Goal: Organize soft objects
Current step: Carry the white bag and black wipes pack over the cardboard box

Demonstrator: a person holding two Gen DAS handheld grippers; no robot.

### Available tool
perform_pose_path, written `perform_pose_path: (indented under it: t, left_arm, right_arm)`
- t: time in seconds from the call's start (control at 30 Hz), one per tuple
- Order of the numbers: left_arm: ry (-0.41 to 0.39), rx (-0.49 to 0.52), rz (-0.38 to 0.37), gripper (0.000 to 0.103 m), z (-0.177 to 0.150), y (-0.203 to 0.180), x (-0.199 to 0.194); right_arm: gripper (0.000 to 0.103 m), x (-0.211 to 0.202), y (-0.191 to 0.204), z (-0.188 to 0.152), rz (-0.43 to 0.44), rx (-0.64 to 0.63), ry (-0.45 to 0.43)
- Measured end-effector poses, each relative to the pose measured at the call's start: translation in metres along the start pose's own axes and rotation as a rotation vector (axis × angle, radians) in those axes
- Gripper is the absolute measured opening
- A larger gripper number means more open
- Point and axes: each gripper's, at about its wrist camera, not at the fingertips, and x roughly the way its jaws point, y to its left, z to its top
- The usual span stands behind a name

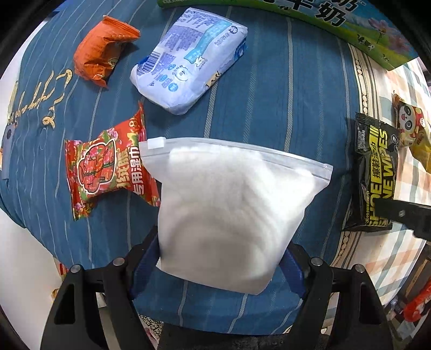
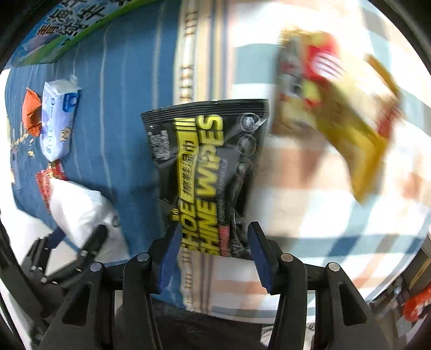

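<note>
My left gripper (image 1: 221, 258) is shut on a clear zip bag of white cotton (image 1: 231, 210), held above the blue striped cloth (image 1: 282, 102). My right gripper (image 2: 212, 242) is shut on a black and yellow shoe wipes pack (image 2: 207, 172), which also shows at the right of the left wrist view (image 1: 374, 175). A red wet-wipes pack (image 1: 107, 164), a pale blue tissue pack (image 1: 188, 59) and an orange packet (image 1: 102, 51) lie on the blue cloth. A yellow panda packet (image 1: 414, 129) lies on the checked cloth, blurred in the right wrist view (image 2: 342, 107).
A green and blue milk carton box (image 1: 350, 24) lies along the far edge of the blue cloth. A checked cloth (image 2: 323, 242) covers the right side. The right gripper's finger (image 1: 404, 215) reaches in at the right of the left wrist view.
</note>
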Motion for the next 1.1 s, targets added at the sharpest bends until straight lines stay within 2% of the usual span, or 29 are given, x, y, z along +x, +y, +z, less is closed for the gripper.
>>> perform_pose_path:
  t: [0.07,0.13,0.2,0.23,0.27,0.33,0.37,0.4,0.53,0.67,0.7,0.73,0.87,0.93,1.03,1.1]
  left_arm:
    - [0.0,0.003,0.001,0.079,0.002,-0.009,0.006]
    - [0.002,0.011,0.005,0.08,0.001,-0.014,0.005]
    - [0.006,0.021,0.007,0.08,0.028,-0.023,0.003]
    - [0.008,0.026,0.009,0.081,0.031,-0.026,0.006]
    - [0.007,0.031,0.012,0.081,0.031,-0.027,0.01]
    - [0.002,0.04,0.016,0.081,0.036,-0.033,0.012]
    - [-0.002,0.045,0.02,0.08,0.035,-0.034,0.015]
    - [-0.006,0.048,0.023,0.078,0.032,-0.038,0.013]
    - [-0.025,0.043,0.03,0.072,0.024,-0.05,0.009]
    - [-0.048,0.033,0.034,0.071,0.008,-0.065,-0.012]
    - [-0.062,0.034,0.031,0.071,0.003,-0.068,-0.017]
    - [-0.078,0.036,0.032,0.071,-0.002,-0.071,-0.023]
    - [-0.144,0.052,0.026,0.071,-0.018,-0.085,-0.052]
    - [-0.18,0.058,0.011,0.071,-0.025,-0.091,-0.07]
    - [-0.228,0.053,-0.016,0.071,-0.024,-0.096,-0.104]
    - [-0.255,0.048,-0.038,0.071,0.005,-0.077,-0.144]
  right_arm:
    - [0.068,-0.019,-0.015,-0.012,-0.029,0.023,-0.094]
    - [0.076,-0.03,-0.022,-0.024,-0.009,0.02,-0.143]
    - [0.077,-0.032,-0.021,-0.026,0.033,0.017,-0.129]
    - [0.077,-0.028,-0.025,-0.025,0.065,0.027,-0.099]
    - [0.077,-0.025,-0.027,-0.024,0.056,0.033,-0.075]
    - [0.074,-0.02,-0.03,-0.02,0.011,0.047,-0.064]
    - [0.066,-0.019,-0.037,-0.021,-0.029,0.049,-0.066]
    - [0.063,-0.009,-0.047,-0.03,-0.047,0.05,-0.085]
    - [0.055,-0.028,-0.072,-0.048,-0.072,0.041,-0.109]
    - [0.05,-0.03,-0.075,-0.079,-0.07,0.023,-0.111]
    - [0.05,-0.019,-0.054,-0.09,-0.071,0.017,-0.117]
    - [0.049,-0.022,-0.057,-0.101,-0.068,0.01,-0.124]
    - [0.049,-0.056,-0.086,-0.131,-0.05,-0.024,-0.164]
    - [0.049,-0.07,-0.088,-0.14,-0.047,-0.041,-0.193]
    - [0.049,-0.098,-0.106,-0.169,-0.03,-0.063,-0.239]
    - [0.049,-0.119,-0.118,-0.187,-0.016,-0.078,-0.273]
